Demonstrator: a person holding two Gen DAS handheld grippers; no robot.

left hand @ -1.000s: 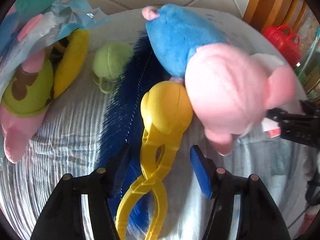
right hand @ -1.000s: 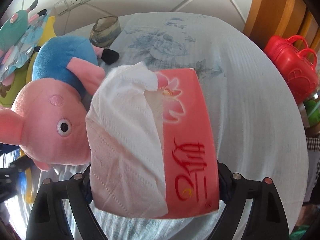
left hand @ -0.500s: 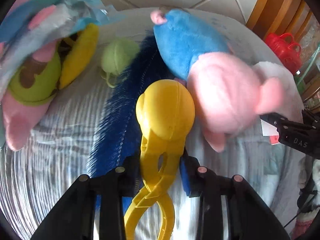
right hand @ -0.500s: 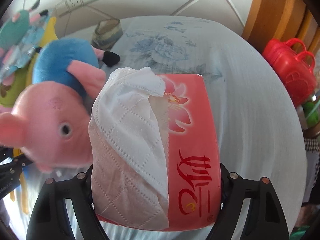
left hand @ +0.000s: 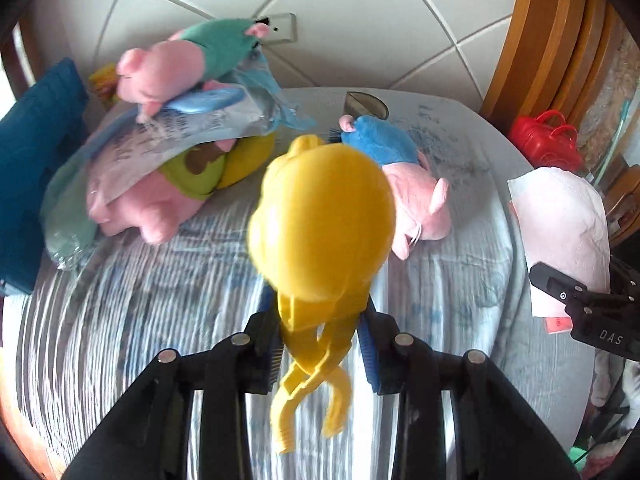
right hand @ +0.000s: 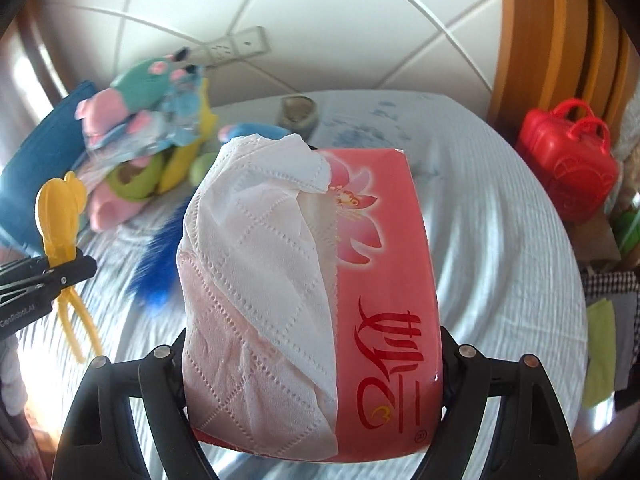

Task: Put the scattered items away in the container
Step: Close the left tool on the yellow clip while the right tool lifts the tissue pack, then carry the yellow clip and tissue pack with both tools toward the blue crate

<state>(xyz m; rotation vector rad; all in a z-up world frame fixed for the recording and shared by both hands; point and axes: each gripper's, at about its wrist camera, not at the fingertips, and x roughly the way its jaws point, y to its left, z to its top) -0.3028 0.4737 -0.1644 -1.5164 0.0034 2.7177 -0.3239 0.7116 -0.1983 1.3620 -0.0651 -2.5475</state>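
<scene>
My left gripper (left hand: 320,344) is shut on a yellow ball-shaped toy tong (left hand: 320,216) and holds it above the bed; it also shows in the right wrist view (right hand: 60,208). My right gripper (right hand: 312,364) is shut on a red tissue pack (right hand: 360,280) with white tissue hanging out, lifted above the bed; it shows at the right of the left wrist view (left hand: 560,224). A blue-and-pink pig plush (left hand: 404,176) lies on the bed behind the tong. A blue fluffy duster (right hand: 160,264) lies on the bedcover.
A pile of plush toys and a plastic bag (left hand: 172,148) sits at the back left beside a blue cushion (left hand: 32,168). A red toy case (right hand: 568,164) stands at the right bed edge. A small cup (right hand: 296,116) sits near the wall. A green ball (right hand: 200,168) lies by the pile.
My left gripper has lifted the yellow tong off the bed and pulled back. My right gripper has raised the tissue pack away from the pig plush.
</scene>
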